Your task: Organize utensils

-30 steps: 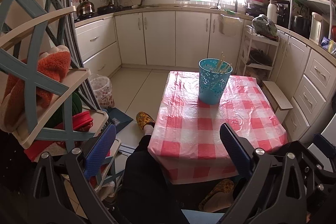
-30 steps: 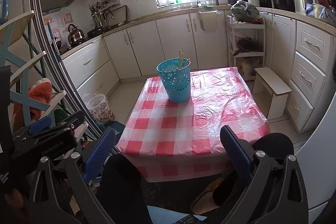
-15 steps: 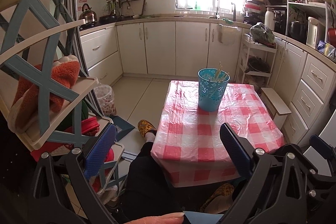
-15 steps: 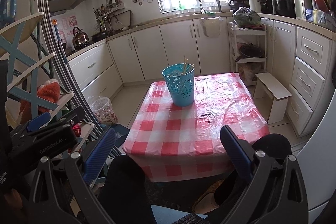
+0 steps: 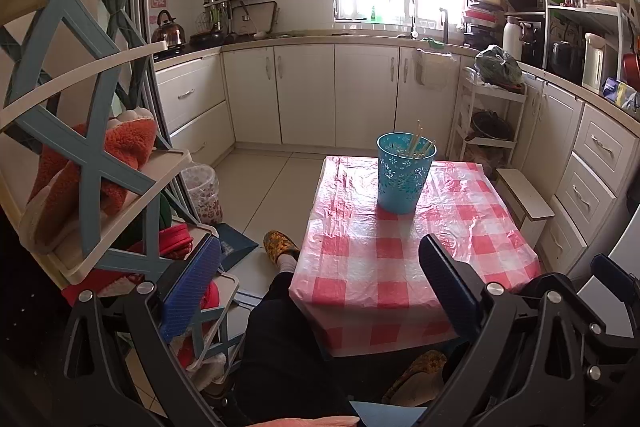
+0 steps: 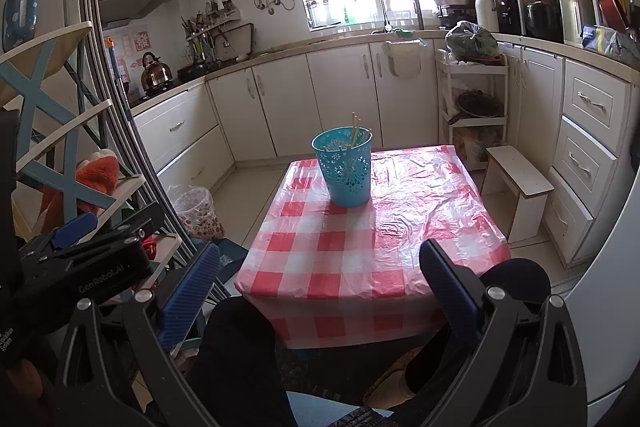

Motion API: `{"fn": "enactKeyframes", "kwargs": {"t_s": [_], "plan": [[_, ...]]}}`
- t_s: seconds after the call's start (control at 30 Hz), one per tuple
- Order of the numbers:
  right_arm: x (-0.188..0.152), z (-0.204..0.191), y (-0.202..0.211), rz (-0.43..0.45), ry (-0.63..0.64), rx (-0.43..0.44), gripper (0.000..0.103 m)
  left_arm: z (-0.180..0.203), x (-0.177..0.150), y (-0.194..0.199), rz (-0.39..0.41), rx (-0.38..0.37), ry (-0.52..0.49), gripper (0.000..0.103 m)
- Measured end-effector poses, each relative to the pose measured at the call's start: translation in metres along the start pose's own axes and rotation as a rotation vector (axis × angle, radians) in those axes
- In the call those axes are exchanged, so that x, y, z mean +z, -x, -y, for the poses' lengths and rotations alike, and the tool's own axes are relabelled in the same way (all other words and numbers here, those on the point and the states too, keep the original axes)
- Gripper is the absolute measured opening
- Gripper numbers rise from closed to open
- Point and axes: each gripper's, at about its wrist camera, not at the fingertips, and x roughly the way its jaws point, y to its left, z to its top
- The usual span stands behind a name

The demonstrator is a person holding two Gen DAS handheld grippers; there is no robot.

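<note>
Left wrist view: the left tool (image 5: 316,279) is held wide and empty; the right tool (image 6: 318,279) likewise; chopsticks (image 6: 354,135) stand in the blue basket (image 6: 344,169) on the tabletop (image 6: 360,251); sorting appears finished; no further grasp seems required.

A glossy, wrinkled plastic cloth (image 6: 400,211) covers the table at centre frame. The blue holder (image 6: 344,167) on it looks like pierced matt plastic. At upper left, the kettle (image 6: 154,71) is shiny metal.
</note>
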Motion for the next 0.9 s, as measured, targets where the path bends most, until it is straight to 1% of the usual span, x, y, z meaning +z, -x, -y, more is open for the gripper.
{"fn": "enactKeyframes", "kwargs": {"t_s": [0.9], "plan": [[-0.0044, -0.0041, -0.003, -0.019, 0.001, 0.013, 0.096, -0.0004, -0.0009, 0.0005, -0.002, -0.003, 0.0, 0.095]]}}
